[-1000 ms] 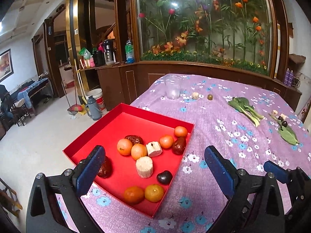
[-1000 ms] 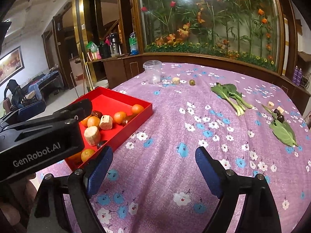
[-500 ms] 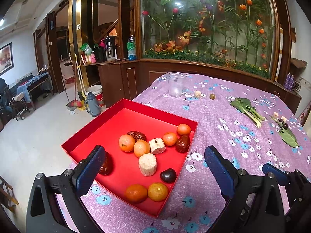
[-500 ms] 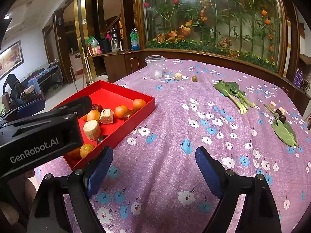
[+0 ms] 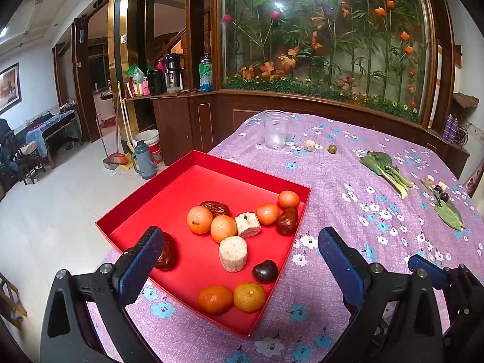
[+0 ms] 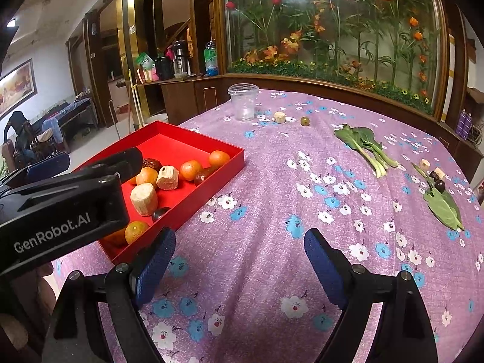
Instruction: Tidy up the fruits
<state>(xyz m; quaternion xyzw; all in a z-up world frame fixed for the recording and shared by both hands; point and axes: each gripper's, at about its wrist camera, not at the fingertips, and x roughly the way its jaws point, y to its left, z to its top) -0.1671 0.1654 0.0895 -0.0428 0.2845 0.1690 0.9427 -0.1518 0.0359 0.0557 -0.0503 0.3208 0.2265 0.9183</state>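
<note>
A red tray (image 5: 169,181) (image 6: 187,202) on the purple flowered cloth holds several oranges (image 5: 199,219), red dates (image 5: 287,220), two pale cut chunks (image 5: 233,254) and a dark plum (image 5: 265,270). My left gripper (image 5: 239,257) is open and empty, above the tray's near end. My right gripper (image 6: 239,260) is open and empty over bare cloth right of the tray. Loose on the cloth: a pale chunk (image 6: 279,117), a green fruit (image 6: 305,121), and dark fruits (image 6: 439,185) with pale chunks (image 6: 425,163) at the far right.
A clear plastic cup (image 6: 243,102) stands at the far end. Leafy greens (image 6: 363,145) and a big green leaf (image 6: 443,208) lie on the right. The left gripper's body (image 6: 60,208) blocks the tray's near part. The table edge drops to the floor at left.
Both grippers have drawn slightly up and back, so the tray and table sit a little lower in view. Both stay open and empty; nothing in the tray moved.
</note>
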